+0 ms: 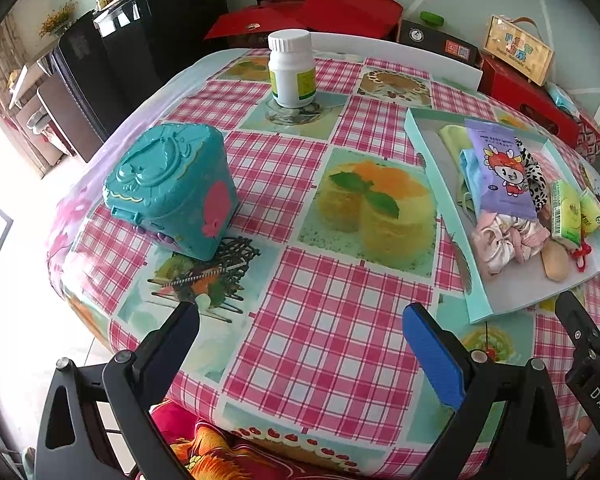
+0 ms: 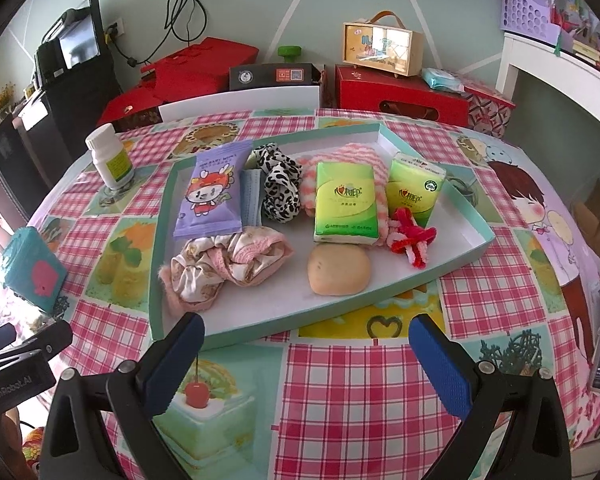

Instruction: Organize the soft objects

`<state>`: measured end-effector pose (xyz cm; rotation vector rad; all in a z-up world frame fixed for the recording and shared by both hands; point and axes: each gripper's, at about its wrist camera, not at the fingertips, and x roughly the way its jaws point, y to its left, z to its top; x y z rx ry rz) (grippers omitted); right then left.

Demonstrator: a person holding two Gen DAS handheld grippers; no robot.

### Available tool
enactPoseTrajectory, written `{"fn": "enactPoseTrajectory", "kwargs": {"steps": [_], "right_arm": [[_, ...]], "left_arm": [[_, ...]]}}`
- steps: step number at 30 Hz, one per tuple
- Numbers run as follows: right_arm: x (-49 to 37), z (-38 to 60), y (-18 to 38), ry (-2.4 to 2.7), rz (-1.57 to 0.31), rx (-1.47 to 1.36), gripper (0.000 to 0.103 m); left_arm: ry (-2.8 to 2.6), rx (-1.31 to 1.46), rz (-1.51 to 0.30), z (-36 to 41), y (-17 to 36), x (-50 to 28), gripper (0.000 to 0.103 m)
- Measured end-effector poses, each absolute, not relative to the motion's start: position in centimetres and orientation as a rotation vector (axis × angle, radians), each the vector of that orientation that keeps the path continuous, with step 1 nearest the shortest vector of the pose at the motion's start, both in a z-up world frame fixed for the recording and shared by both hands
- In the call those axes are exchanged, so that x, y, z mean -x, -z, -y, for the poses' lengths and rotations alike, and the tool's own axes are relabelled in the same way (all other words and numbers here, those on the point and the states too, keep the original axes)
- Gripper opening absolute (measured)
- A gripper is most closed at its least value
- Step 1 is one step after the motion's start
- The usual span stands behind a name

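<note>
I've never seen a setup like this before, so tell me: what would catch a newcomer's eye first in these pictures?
Probably the shallow teal tray in the middle of the pink checked tablecloth, crowded with soft things: a purple wipes packet, two green tissue packs, a leopard-print scrunchie and a bun-shaped squishy. Off to its left stand a teal toy case and a white pill bottle. Both grippers, left gripper and right gripper, hang open near the table's front edge.
</note>
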<state>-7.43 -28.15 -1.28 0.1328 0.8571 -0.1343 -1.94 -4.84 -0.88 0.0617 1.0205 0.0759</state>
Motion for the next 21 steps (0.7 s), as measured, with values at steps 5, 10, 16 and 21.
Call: {"fn": "enactPoseTrajectory", "kwargs": {"steps": [5, 10, 16, 21], "right_arm": [[7.39, 28.11, 1.36, 0.133, -0.860, -0.129, 0.103], [7.38, 28.11, 1.40, 0.134, -0.863, -0.132, 0.103], [7.37, 28.16, 1.45, 0.137, -0.864, -0.130, 0.103], [7.35, 28.12, 1.49, 0.137, -0.869, -0.128, 0.103]], "left_arm": [[-0.075, -0.063, -1.022, 4.81, 0.96, 1.84, 0.101], [-0.076, -0.062, -1.023, 4.78, 0.97, 1.82, 0.101], [-0.076, -0.061, -1.025, 4.71, 1.00, 1.82, 0.101], [-0.075, -0.051, -1.027, 4.58, 1.11, 1.85, 0.101]]}}
